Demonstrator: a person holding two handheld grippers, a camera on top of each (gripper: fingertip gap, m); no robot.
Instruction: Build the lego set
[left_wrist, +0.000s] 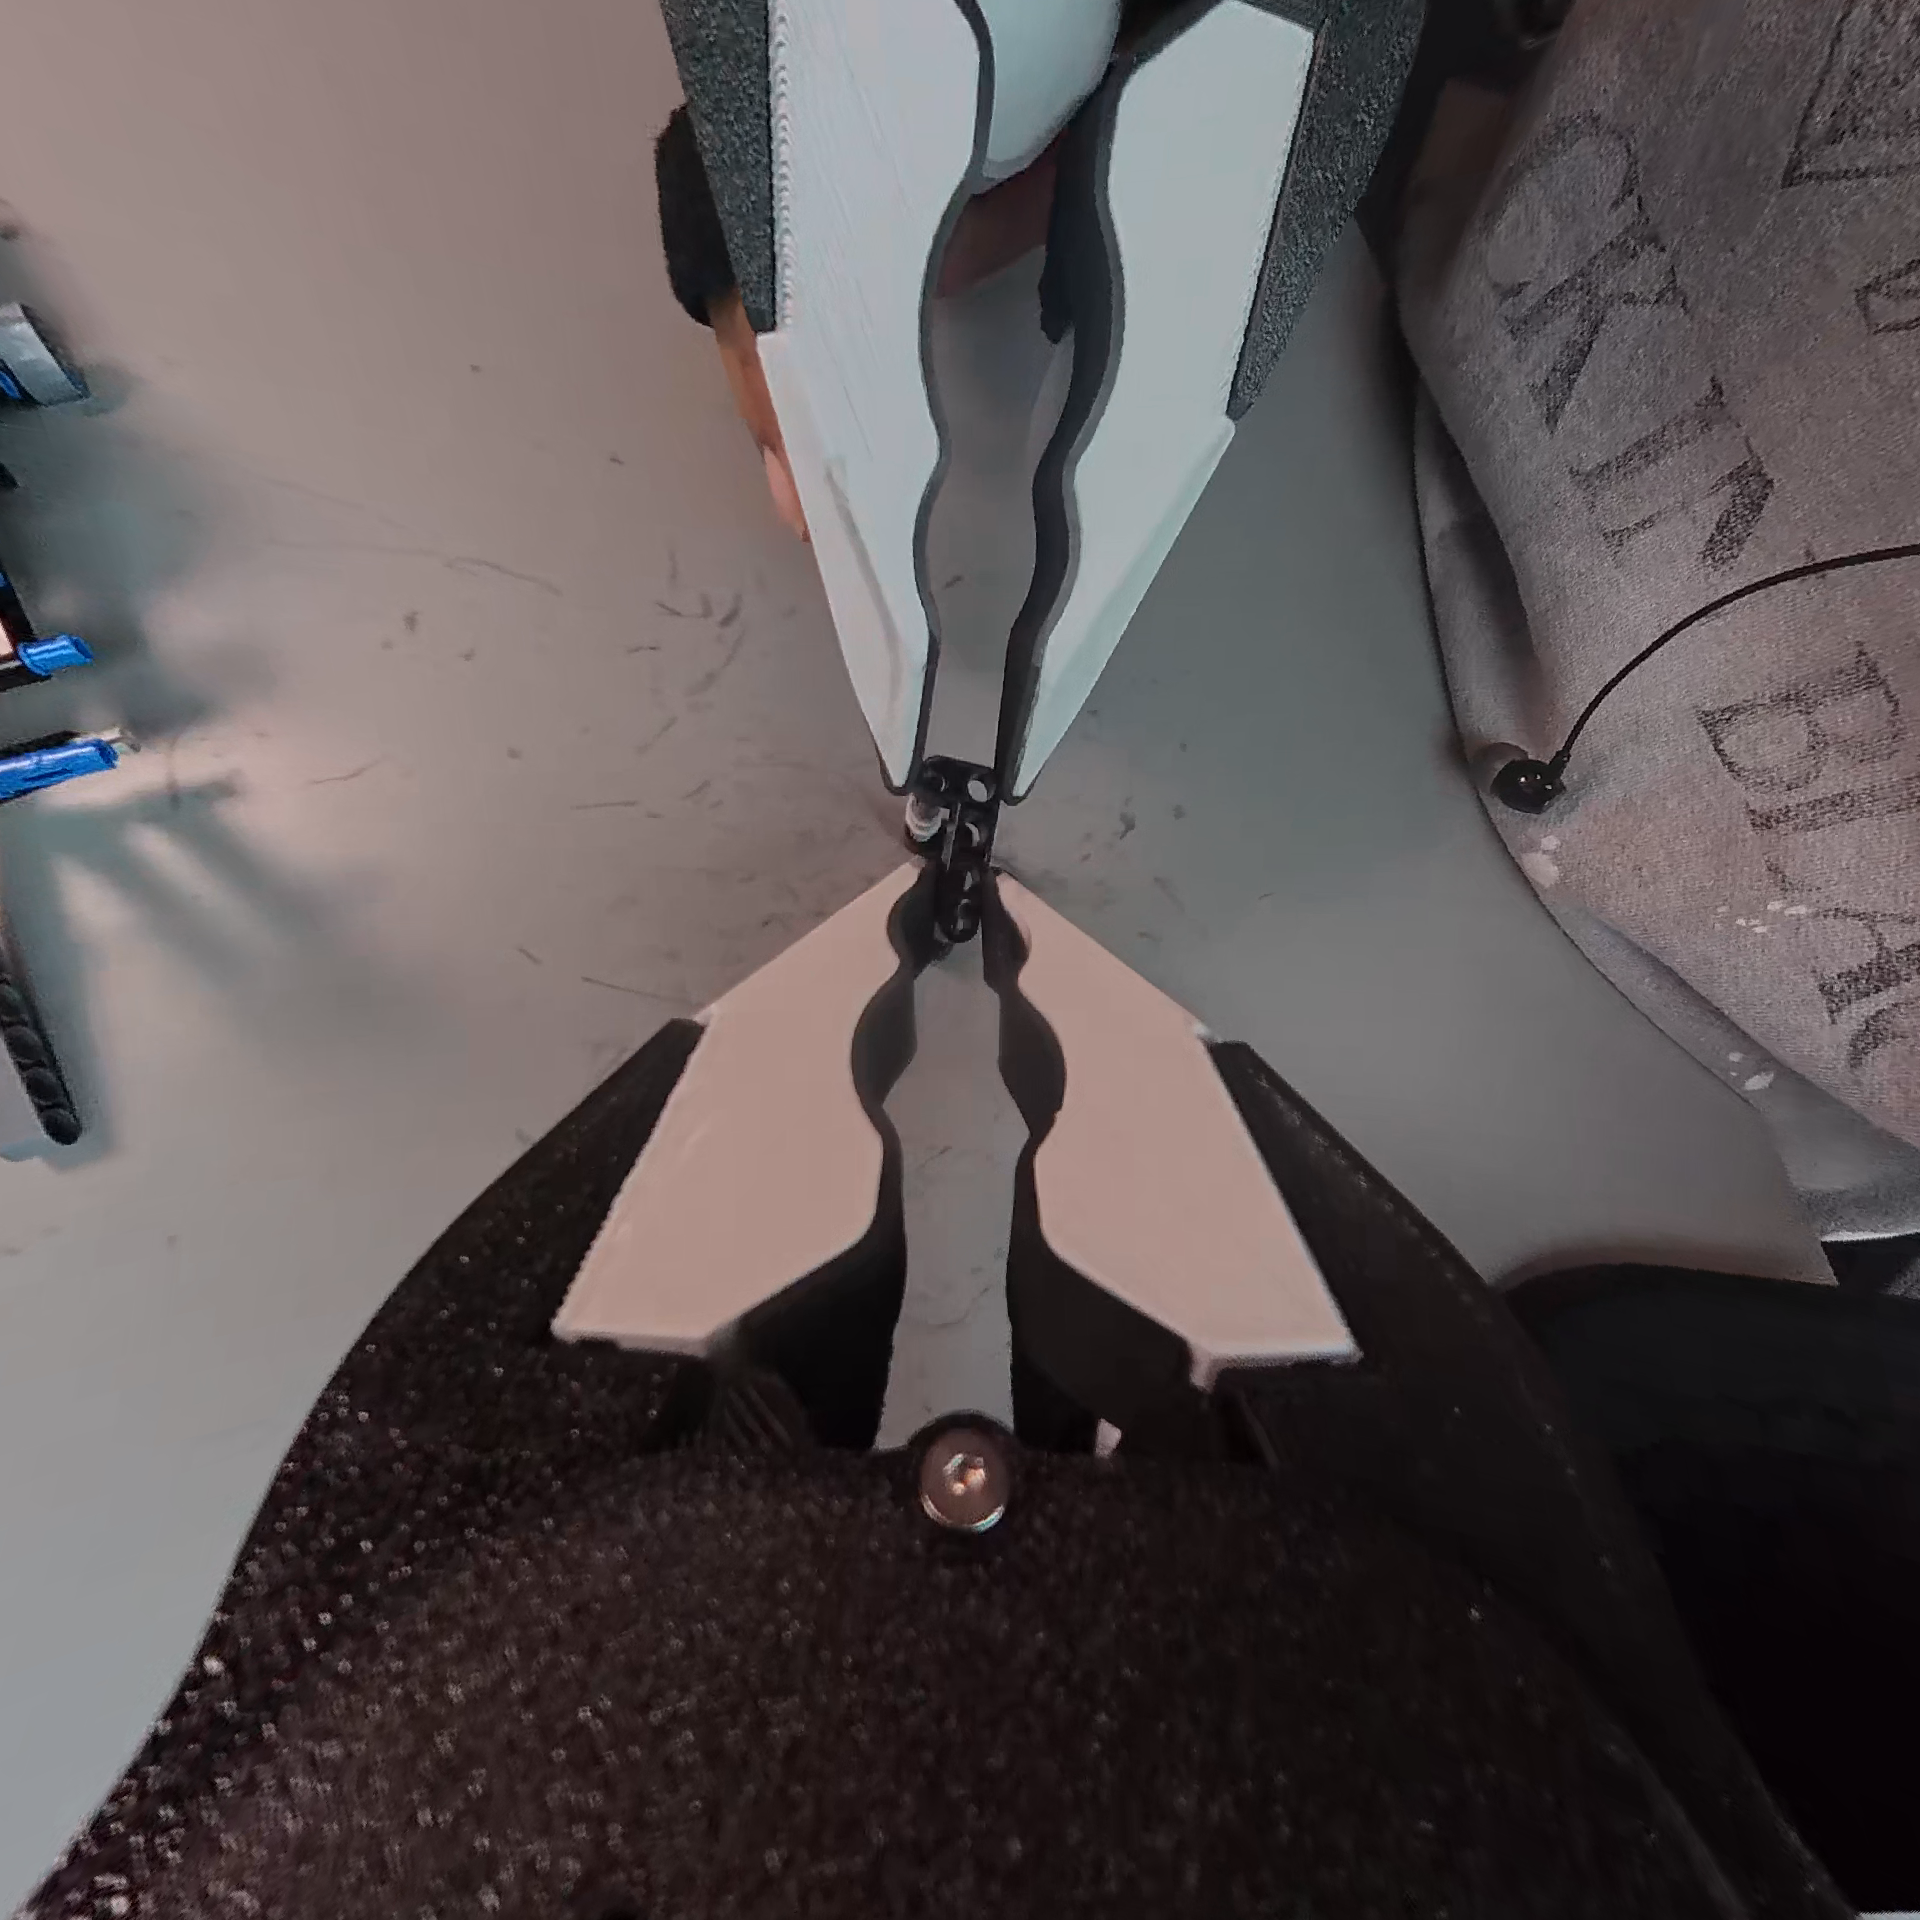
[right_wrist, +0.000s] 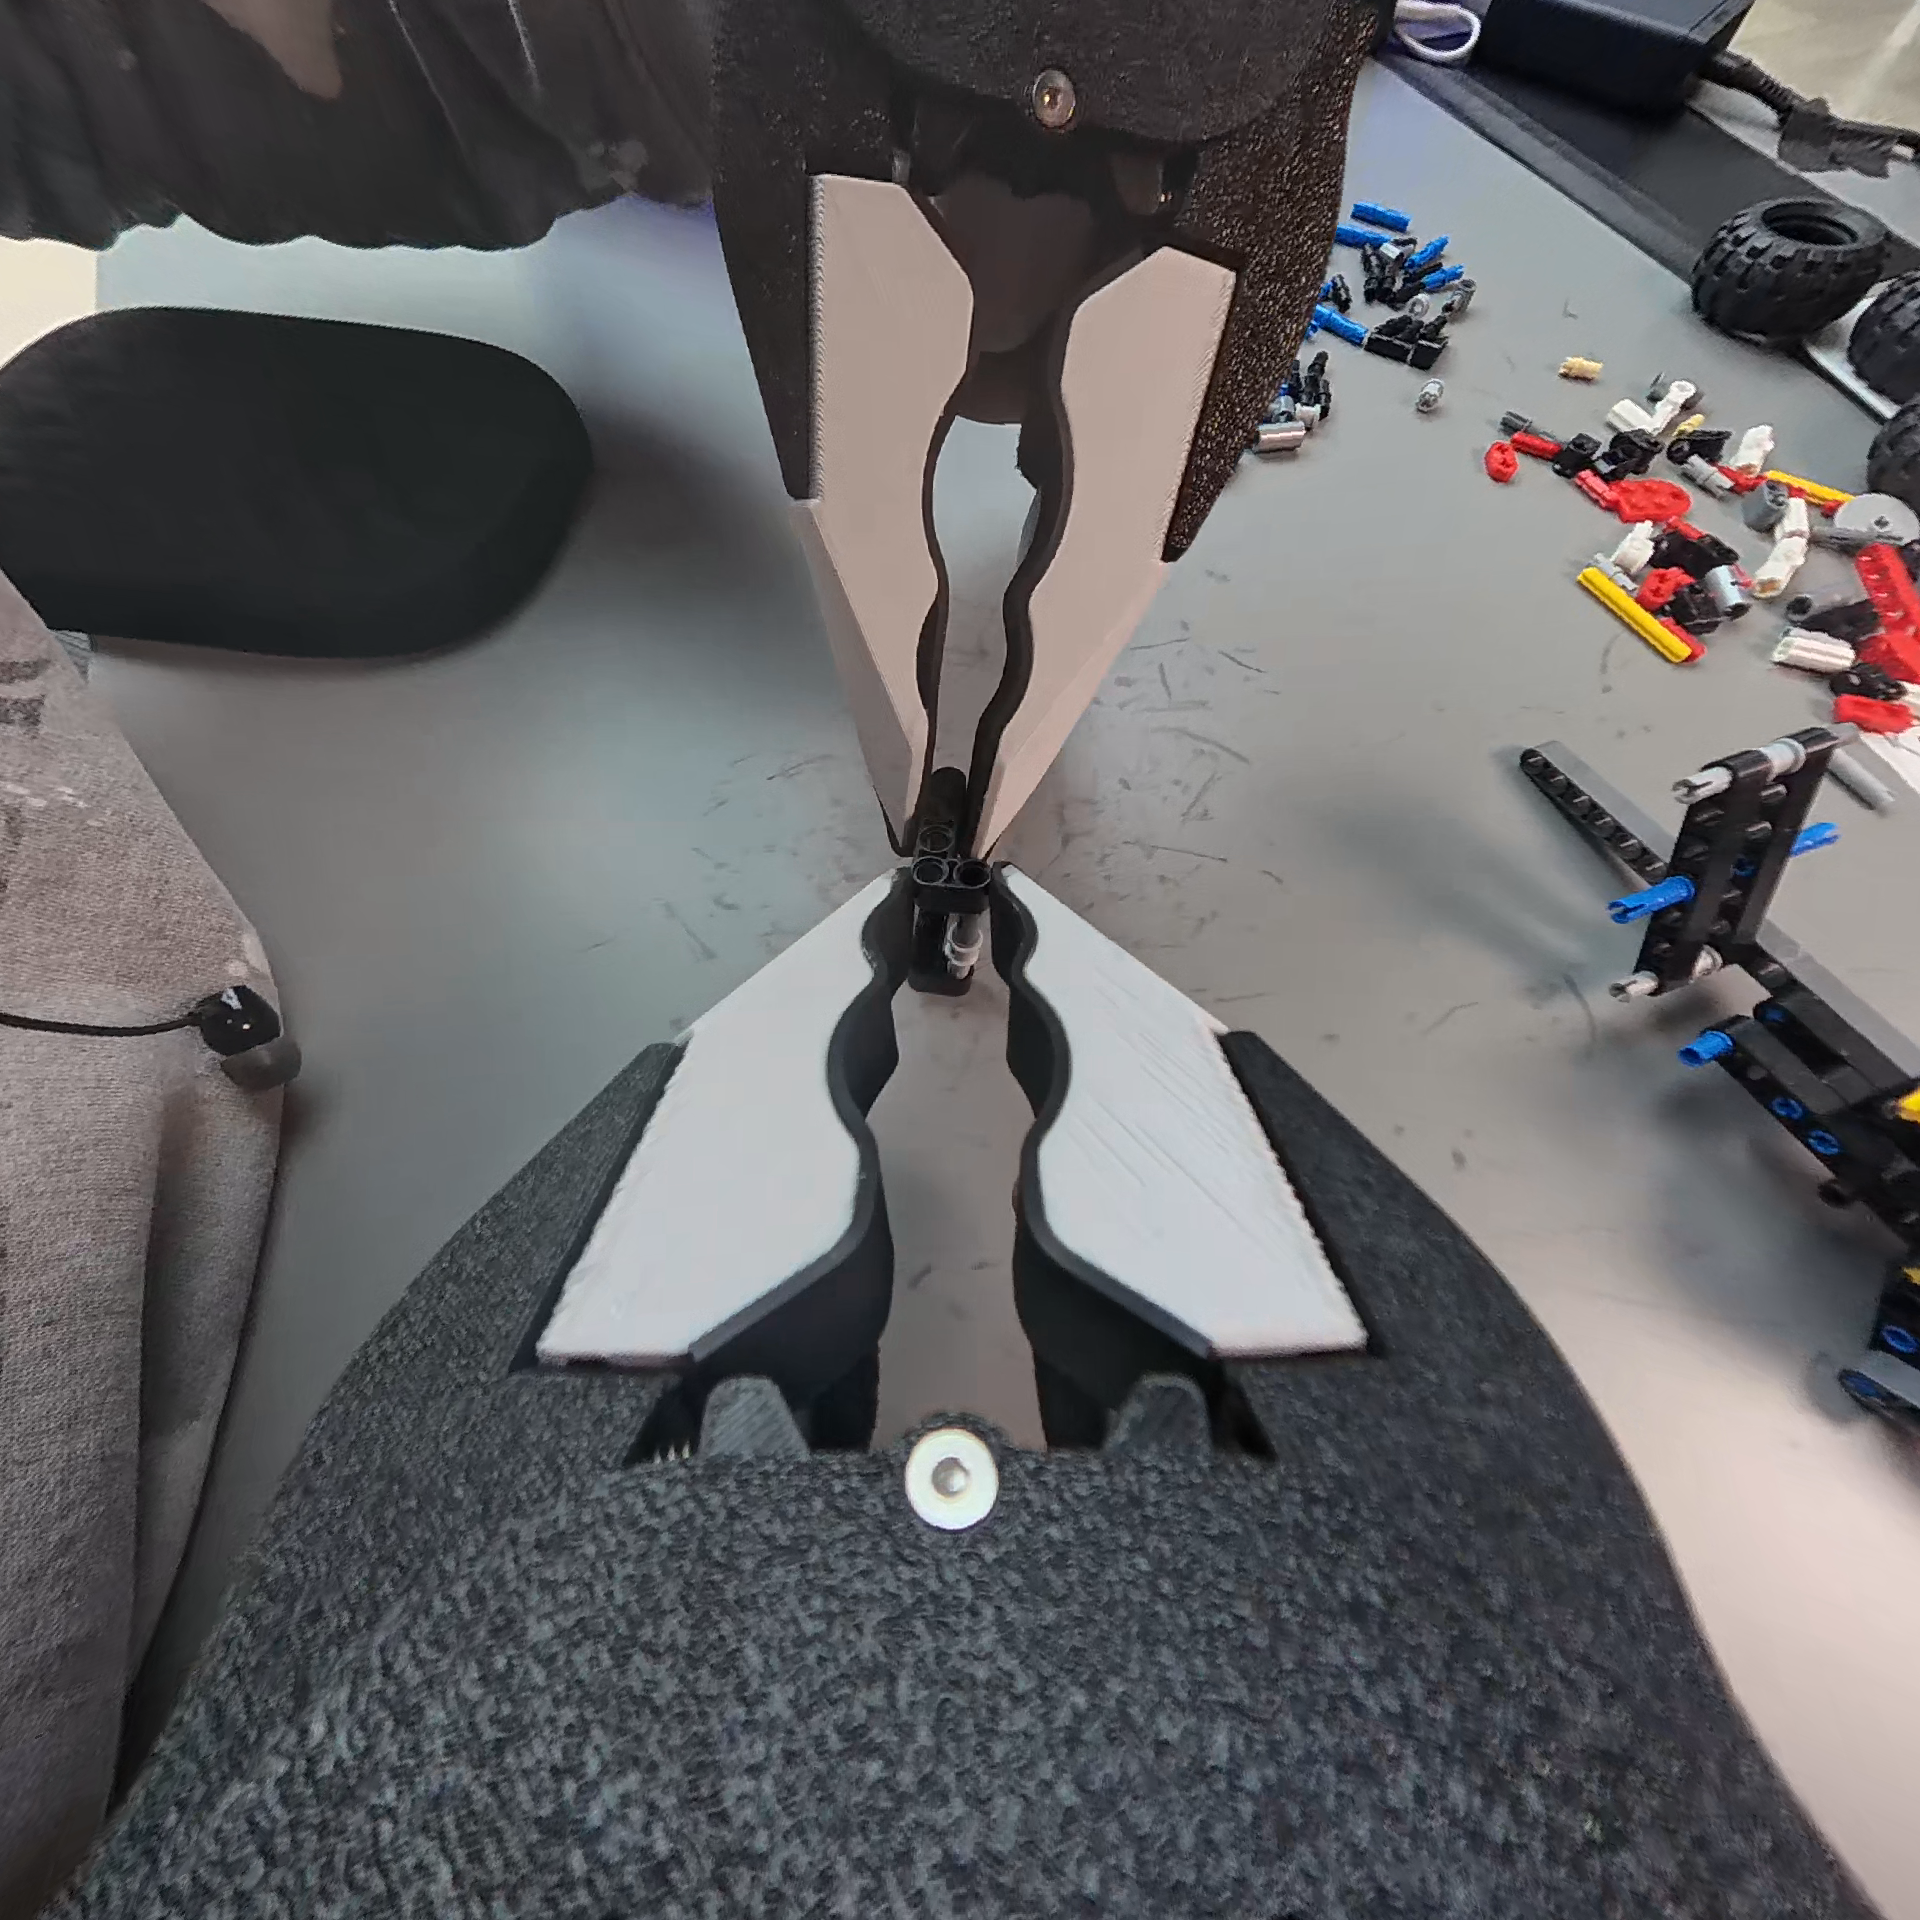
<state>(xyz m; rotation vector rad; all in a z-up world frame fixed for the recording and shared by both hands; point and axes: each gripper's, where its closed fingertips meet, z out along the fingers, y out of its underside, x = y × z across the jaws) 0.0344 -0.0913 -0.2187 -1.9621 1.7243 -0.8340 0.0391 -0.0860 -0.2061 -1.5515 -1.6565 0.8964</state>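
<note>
Both grippers meet tip to tip over the grey table (right_wrist: 520, 883). In the right wrist view, my right gripper (right_wrist: 945, 894) is shut on a small black lego connector with round holes (right_wrist: 951, 878) that has a grey pin (right_wrist: 966, 943) at its side. My left gripper (right_wrist: 940, 821) comes down from the top, shut on a second black lego piece (right_wrist: 942, 795) that touches the first. In the left wrist view, my left gripper (left_wrist: 951, 899) holds its black piece (left_wrist: 956, 909), and my right gripper (left_wrist: 951, 784) holds the holed connector (left_wrist: 956, 781) against it.
A partly built black frame with blue pins (right_wrist: 1745, 883) lies at the right. Behind it are loose coloured lego parts (right_wrist: 1662, 520) and black tyres (right_wrist: 1787, 260). A grey printed cloth (left_wrist: 1714, 520) and a black pad (right_wrist: 281, 478) lie at the other side. Less than 4 cm separates the two grippers' tips.
</note>
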